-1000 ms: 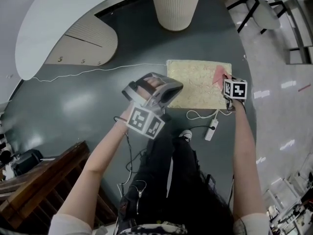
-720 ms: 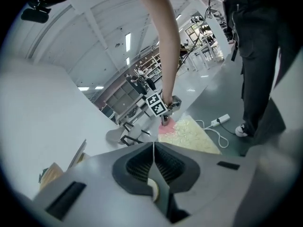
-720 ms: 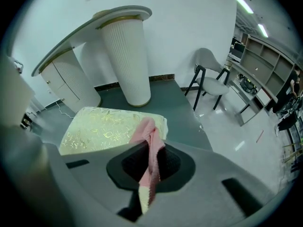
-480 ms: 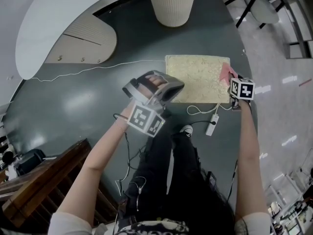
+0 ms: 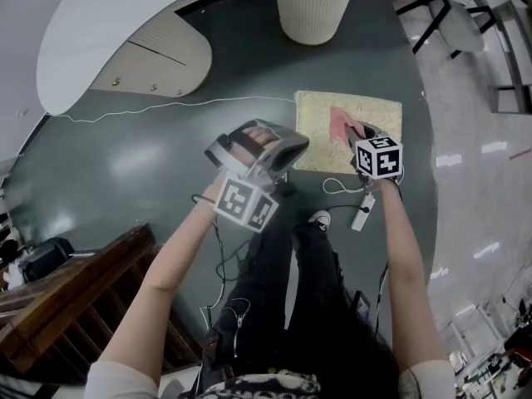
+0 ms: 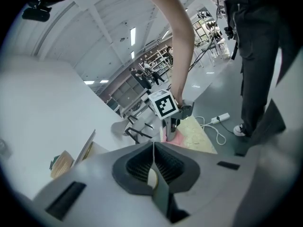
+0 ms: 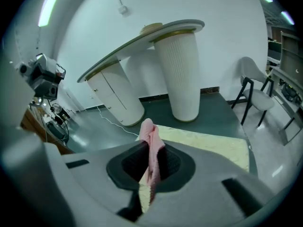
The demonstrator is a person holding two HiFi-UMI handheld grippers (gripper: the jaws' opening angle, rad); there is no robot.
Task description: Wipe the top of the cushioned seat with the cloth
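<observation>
Right hand-held gripper [image 5: 359, 134] holds cloth [image 5: 338, 123] over floor seat [image 5: 313, 121].

"What kind of place is this?"
"A big open hall, like a lab or office. It has a shiny green floor [image 5: 116, 165], a fat white pillar [image 7: 179, 74], a chair [image 7: 258, 98] and long ceiling lights [image 6: 133, 35]."

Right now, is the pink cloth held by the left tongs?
No, the pink cloth is pinched in the right tongs, while the left tongs are shut with nothing between them.
</observation>
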